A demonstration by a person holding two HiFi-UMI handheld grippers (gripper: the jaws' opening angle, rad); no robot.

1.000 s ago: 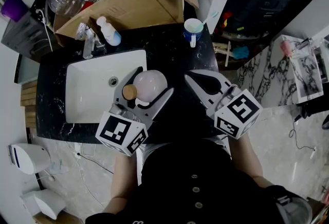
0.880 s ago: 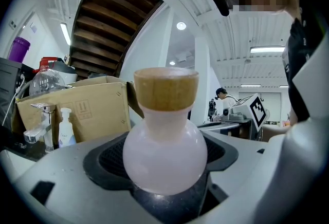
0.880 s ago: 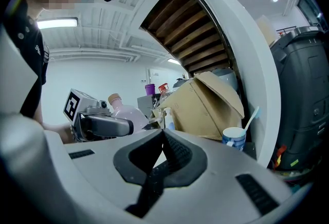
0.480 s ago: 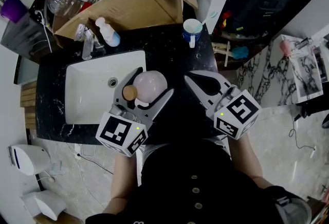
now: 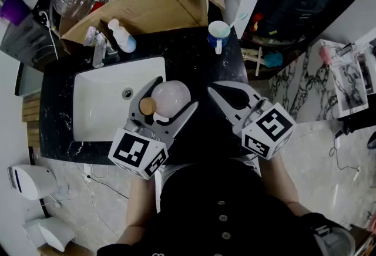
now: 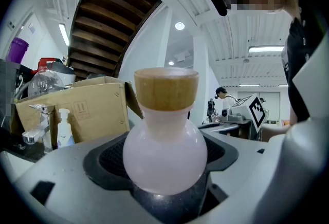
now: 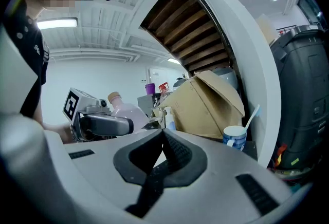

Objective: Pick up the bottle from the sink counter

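Bright ceiling lights — sharp centre, fisheye-warped edges.

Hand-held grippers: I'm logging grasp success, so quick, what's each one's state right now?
Left hand-held gripper: closed on the pink bottle.
Right hand-held gripper: closed, holding nothing.

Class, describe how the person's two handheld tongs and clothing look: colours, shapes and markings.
Both the left tongs and the right tongs have light grey, tapering jaws lined with black ribbed pads. Each carries a white cube printed with black square markers. The person wears a dark buttoned top.
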